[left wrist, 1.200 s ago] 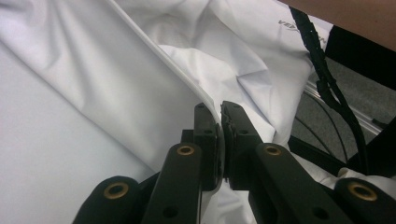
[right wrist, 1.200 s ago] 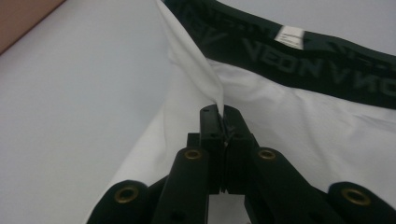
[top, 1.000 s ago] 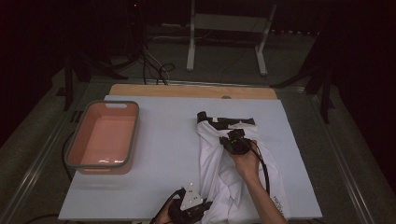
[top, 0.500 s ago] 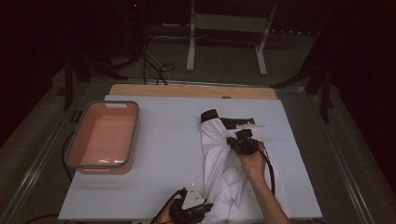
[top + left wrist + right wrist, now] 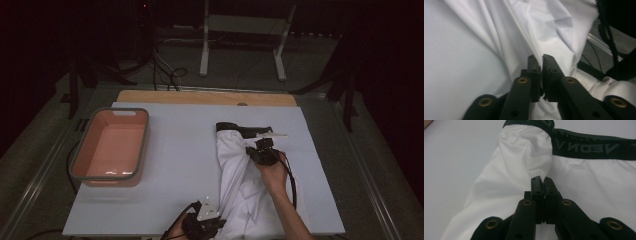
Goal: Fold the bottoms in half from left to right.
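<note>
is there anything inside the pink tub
No, the pink tub sits empty on the table's left side, only its bare bottom showing.

I can read pale grey letters on the black band [image 5: 594, 146] of the white shorts [image 5: 506, 192], at the upper right of the right gripper view. They are upside down. I make out "VEDN" and a "V" to its left. I can read no other words.
</note>
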The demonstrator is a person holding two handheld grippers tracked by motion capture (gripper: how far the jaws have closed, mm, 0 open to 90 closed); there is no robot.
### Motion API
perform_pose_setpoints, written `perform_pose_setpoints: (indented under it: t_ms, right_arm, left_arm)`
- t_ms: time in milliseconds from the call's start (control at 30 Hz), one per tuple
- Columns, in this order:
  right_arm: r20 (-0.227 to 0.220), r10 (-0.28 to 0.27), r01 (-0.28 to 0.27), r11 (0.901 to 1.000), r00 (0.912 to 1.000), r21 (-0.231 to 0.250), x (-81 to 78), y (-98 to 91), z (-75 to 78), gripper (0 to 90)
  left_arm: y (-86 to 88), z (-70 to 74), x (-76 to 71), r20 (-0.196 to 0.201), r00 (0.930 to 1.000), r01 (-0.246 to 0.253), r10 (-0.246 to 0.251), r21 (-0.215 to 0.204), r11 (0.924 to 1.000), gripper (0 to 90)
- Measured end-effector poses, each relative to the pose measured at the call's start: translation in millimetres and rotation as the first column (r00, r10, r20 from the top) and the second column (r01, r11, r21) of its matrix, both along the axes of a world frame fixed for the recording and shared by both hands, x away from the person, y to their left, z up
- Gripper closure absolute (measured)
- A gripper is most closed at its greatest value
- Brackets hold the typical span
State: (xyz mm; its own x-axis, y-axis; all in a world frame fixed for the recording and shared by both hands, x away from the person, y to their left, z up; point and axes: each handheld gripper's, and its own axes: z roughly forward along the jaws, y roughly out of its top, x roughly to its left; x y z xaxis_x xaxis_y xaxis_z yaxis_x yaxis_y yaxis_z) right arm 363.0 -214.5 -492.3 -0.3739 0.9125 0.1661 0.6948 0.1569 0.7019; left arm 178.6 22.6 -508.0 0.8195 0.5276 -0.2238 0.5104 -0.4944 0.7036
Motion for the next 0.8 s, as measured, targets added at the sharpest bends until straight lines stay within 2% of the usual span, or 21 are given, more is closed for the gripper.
perform_pose_setpoints:
  t_ms: [67, 233, 800]
  right_arm:
    - [0.001, -0.006, 0.006, 1.0, 1.0, -0.001, 0.5, -1.5, -0.3, 89.2]
    - [0.006, -0.023, 0.023, 0.9997, 0.9997, -0.007, 1.5, -8.4, 1.1, 89.2]
    - [0.011, -0.125, 0.125, 0.9916, 0.9922, -0.035, 7.1, -53.5, 2.9, 89.2]
  left_arm:
    - [-1.5, 4.8, 0.3, 0.015, 0.9997, 0.018, -0.018, -0.004, 0.9998, 87.5]
    - [-5.9, 13.5, 4.5, 0.035, 0.999, 0.028, -0.027, -0.019, 0.9994, 87.5]
    - [-26.0, 21.4, 15.0, 0.055, 0.9975, 0.048, -0.045, -0.053, 0.9974, 86.7]
